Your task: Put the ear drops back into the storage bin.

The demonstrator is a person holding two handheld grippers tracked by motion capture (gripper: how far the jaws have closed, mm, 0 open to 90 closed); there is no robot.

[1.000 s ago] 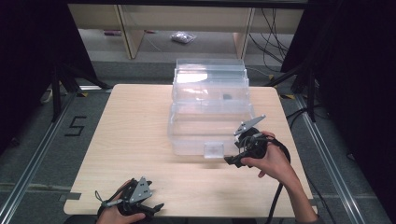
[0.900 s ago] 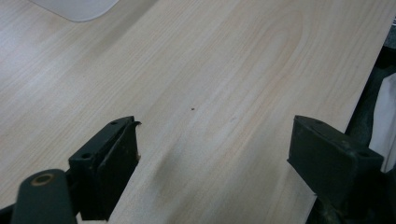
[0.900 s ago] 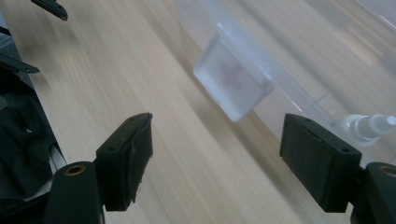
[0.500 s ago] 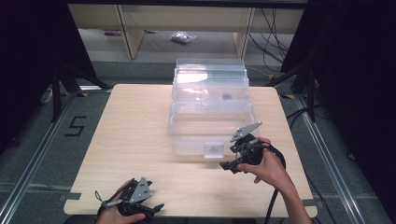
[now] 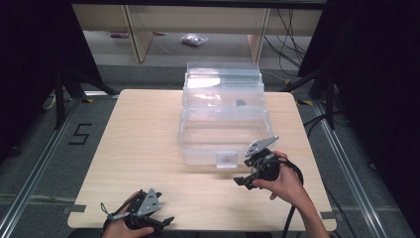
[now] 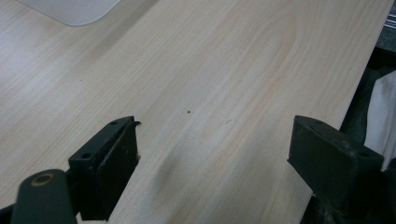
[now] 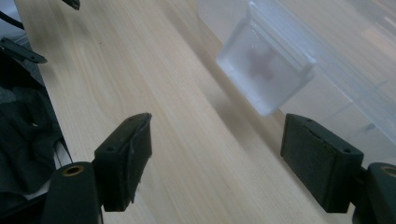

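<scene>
A clear plastic storage box (image 5: 223,116) with a lid stands in the middle of the wooden table (image 5: 138,144). Its frosted front latch (image 5: 227,160) (image 7: 266,70) faces the near edge. My right gripper (image 5: 242,179) (image 7: 217,158) hovers open just right of and in front of the latch, jaws wide apart with nothing between them. At the table's near left edge my left gripper (image 5: 166,220) (image 6: 212,158) is low over bare wood, open and holding nothing. A corner of the box (image 6: 74,9) lies far ahead of it.
Shelving (image 5: 148,29) and a small bag (image 5: 192,39) on the floor lie beyond the table. Cables (image 5: 292,29) run at the back right. A floor mark "5" (image 5: 79,134) sits left of the table. Dark metal frame rails (image 5: 346,163) flank both sides.
My right gripper has dropped and moved toward the near edge, away from the box's front right corner, now pointing at the latch. The left gripper has stayed put.
</scene>
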